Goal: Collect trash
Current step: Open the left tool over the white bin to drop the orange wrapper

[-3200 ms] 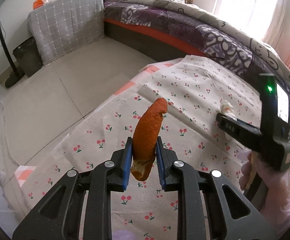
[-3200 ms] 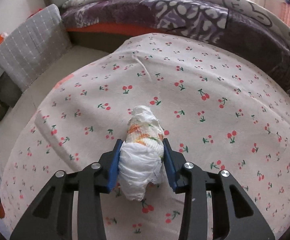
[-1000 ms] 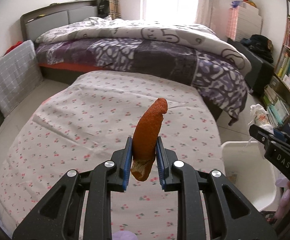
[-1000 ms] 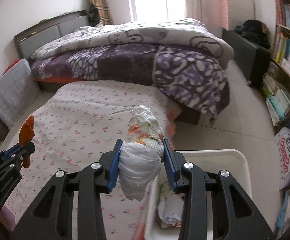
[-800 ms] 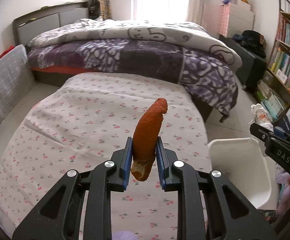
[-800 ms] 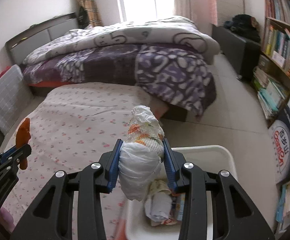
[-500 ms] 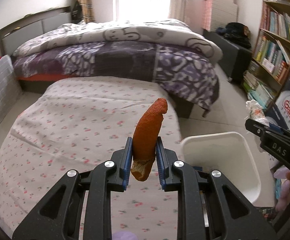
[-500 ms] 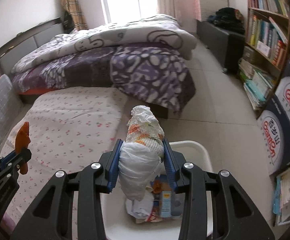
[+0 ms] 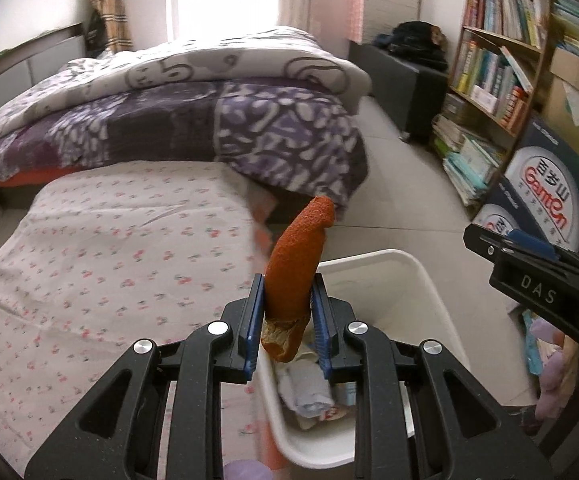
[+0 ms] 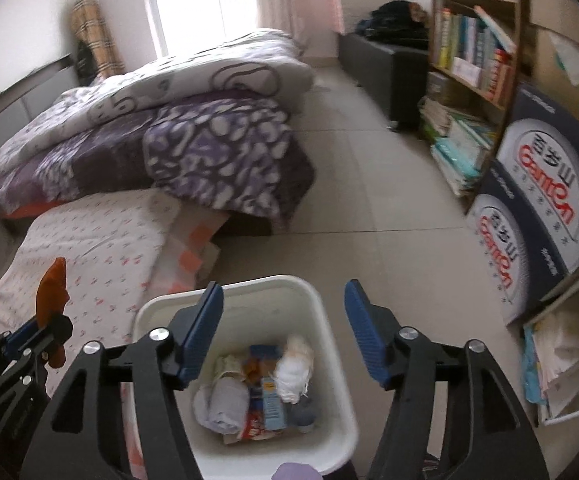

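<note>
The right gripper [image 10: 284,334] hangs directly over the white bin [image 10: 325,300], its blue pads [image 10: 205,332] having just spread apart, with nothing between them. Below, the crumpled white wad [image 10: 294,372] lies among the trash in the bin, next to a grey bundle [image 10: 221,404] and a small blue carton [image 10: 271,400]. The left gripper [image 9: 287,322] is clamped on an orange peel [image 9: 297,268], which stands upright between the pads with its ragged lower end poking out beneath them; seen from the left wrist, the peel sits in front of the bin's near left corner. The bin rests on the tiled floor [image 10: 369,200], just beside the cherry-print mat [image 9: 109,248]. Beyond the mat, a purple patterned quilt [image 9: 217,128] spills over the bed. To the right, dark blue printed boxes [image 10: 549,200] lean near a bookshelf [image 9: 501,48] crowded with books. At the far wall a bright window [image 10: 201,4] is washed out.
</note>
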`<state>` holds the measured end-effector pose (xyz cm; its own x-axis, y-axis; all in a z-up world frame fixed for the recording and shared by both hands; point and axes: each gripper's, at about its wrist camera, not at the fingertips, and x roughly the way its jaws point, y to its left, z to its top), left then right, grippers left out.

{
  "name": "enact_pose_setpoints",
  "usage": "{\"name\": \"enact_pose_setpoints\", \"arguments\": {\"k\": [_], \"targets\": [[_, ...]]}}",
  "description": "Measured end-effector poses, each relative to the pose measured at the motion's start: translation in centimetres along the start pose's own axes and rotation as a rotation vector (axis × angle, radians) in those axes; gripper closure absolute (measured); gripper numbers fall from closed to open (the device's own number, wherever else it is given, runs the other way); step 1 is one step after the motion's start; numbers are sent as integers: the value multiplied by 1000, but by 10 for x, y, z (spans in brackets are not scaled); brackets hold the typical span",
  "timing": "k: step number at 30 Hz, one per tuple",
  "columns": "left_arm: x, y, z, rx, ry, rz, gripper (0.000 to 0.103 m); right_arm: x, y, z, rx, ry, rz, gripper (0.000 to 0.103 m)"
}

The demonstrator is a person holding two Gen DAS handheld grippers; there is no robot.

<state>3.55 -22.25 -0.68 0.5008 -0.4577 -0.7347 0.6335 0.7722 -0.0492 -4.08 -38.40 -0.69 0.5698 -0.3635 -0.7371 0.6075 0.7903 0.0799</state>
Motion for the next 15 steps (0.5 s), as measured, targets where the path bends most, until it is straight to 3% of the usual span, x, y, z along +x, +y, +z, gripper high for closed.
{"name": "enact_pose_setpoints", "arguments": {"k": [5, 7, 9, 13, 15], "targets": [[7, -25, 3, 30, 13, -48, 79, -7, -20, 5, 35, -27, -28, 31], [8, -33, 5, 40, 11, -59, 70, -12, -26, 7, 55, -46, -34, 28], [7, -37, 6, 42, 4, -65, 47, -16, -30, 10, 66, -61, -39, 24], [0, -39, 10, 18, -24, -55, 30, -25, -34, 13, 89, -90, -38, 21], [-5, -37, 11, 1, -41, -42, 16, -30, -34, 12, 93, -105, -40, 16]]}}
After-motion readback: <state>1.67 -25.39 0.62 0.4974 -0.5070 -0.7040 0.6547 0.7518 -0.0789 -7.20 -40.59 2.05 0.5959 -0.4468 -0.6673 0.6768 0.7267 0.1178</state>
